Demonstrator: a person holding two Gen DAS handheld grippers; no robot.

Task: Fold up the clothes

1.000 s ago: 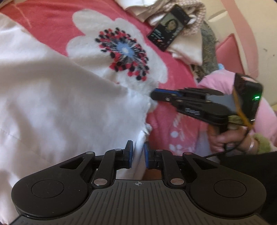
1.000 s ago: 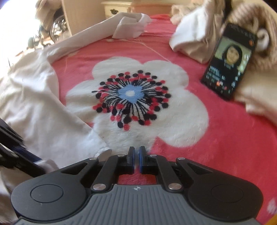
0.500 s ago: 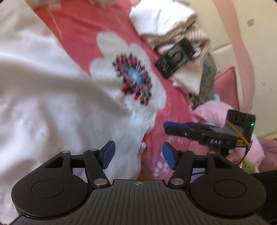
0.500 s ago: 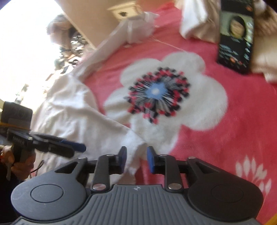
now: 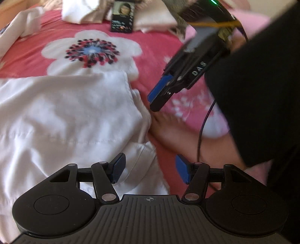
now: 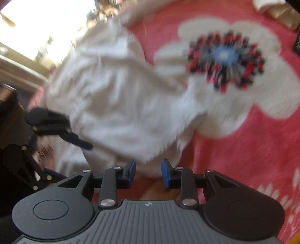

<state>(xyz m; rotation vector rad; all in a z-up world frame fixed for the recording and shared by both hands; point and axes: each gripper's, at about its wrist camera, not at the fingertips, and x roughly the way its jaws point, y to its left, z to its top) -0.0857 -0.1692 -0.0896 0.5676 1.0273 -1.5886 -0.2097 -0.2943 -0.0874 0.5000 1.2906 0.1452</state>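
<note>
A white garment (image 5: 71,116) lies spread on a red blanket (image 5: 24,62) with a big white flower print (image 5: 91,50). In the left wrist view the garment fills the left half, from 9 o'clock down to 6 o'clock, and its folded corner reaches between the fingers of the left gripper (image 5: 150,169). These jaws have just been opening and now stand wide apart; the blue pads do not press the cloth. The right gripper (image 5: 157,99) hangs at 2 o'clock from the garment's edge, just beside it but not touching, with its tips pointing down to the blanket. A dark sleeve (image 5: 262,93) covers the right side of this view. A phone (image 5: 122,16) stands at 12 o'clock, leaning on a pile of pale clothes (image 5: 84,11).

In the right wrist view, which is blurred, the right gripper's own jaws are also parted, after opening a moment ago, and nothing is pinched between them; the garment's edge lies just ahead of the pads, toward 12 o'clock.
</note>
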